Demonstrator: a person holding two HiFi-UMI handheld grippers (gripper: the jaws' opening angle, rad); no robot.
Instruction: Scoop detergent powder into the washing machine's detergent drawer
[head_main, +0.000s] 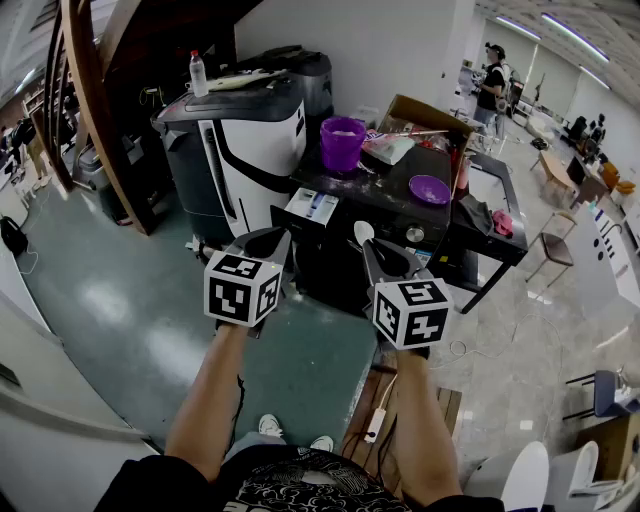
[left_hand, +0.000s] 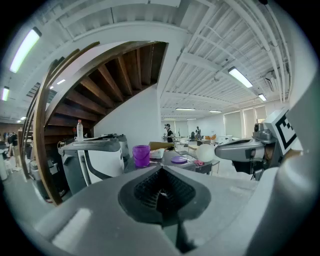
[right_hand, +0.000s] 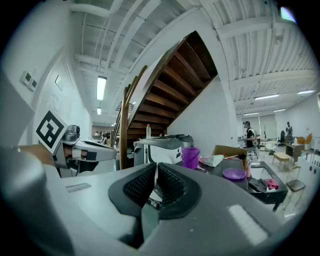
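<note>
In the head view the person holds both tools out side by side above the green floor, in front of a dark washing machine whose white drawer stands pulled out at its upper left corner, with something blue in it. The left tool has its jaws pressed together on nothing, which its own view shows plainly. The right tool is closed on the handle of a white scoop. The scoop's round bowl sticks up just past the tool's tips, near the drawer but not over it. The left gripper view shows that bowl from the side as a pale ball at the end of the right tool. The right gripper view shows only a thin pale sliver between the nearly closed pads. A purple bucket and a purple bowl stand on top of the washing machine. No view looks into the bucket, so what it holds cannot be told. Both gripper views show a wooden staircase rising behind the machines, and the head view catches only its edge. A person stands far back in the room.
</note>
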